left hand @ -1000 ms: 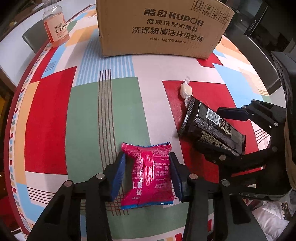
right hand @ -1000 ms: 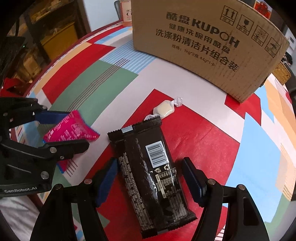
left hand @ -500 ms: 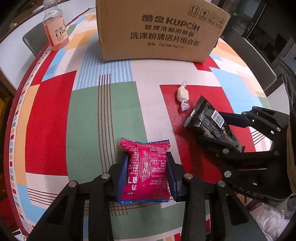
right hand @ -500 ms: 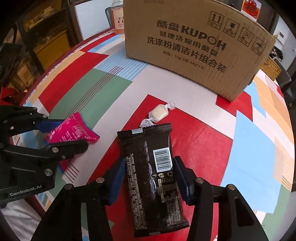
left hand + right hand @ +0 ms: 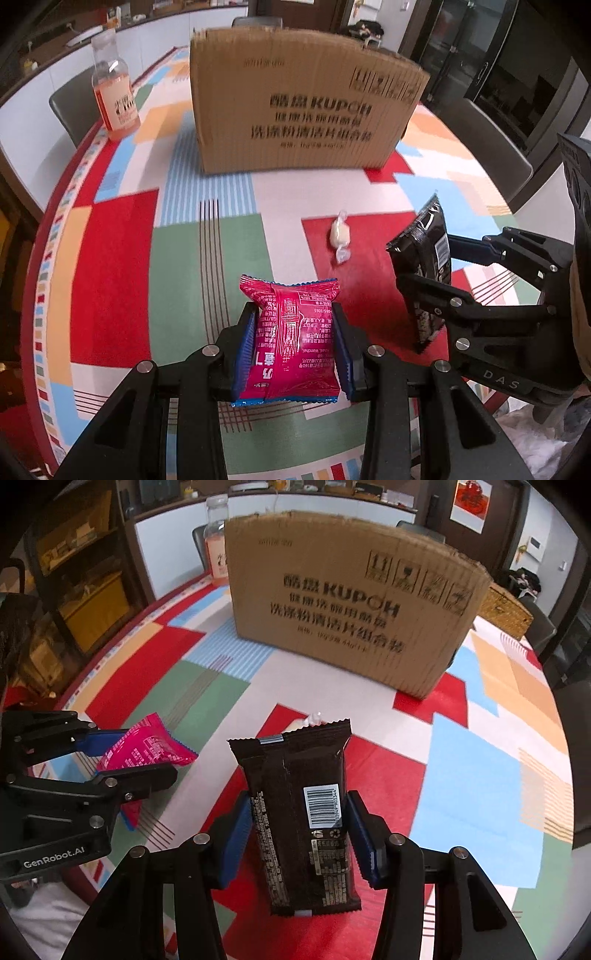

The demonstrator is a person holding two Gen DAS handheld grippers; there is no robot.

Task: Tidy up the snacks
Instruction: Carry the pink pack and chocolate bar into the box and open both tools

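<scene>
A: Starting at the far left, what is sitting on the desk (image 5: 110, 258)?

B: A bottle (image 5: 116, 107) of orange drink is standing near the edge, with a cardboard box (image 5: 303, 110) standing to its right at the back.

A: And the left tongs (image 5: 295, 345)?

B: They are clamping a pink snack packet (image 5: 293, 343) between their blue pads (image 5: 245, 354). In the right wrist view the packet is looking raised off the patterned cloth, tilted, with one corner hanging below the lower finger.

A: What is lying in the middle?

B: A small wrapped candy (image 5: 340, 236) is resting on a red patch, apart from both packets and in front of the box.

A: Further right?

B: The right tongs (image 5: 299, 834) are gripping a black snack packet (image 5: 303, 812) across its width, barcode facing up, its far end pointing toward the box. From the left wrist view it is hanging tilted above the desk, just right of the candy.
</scene>
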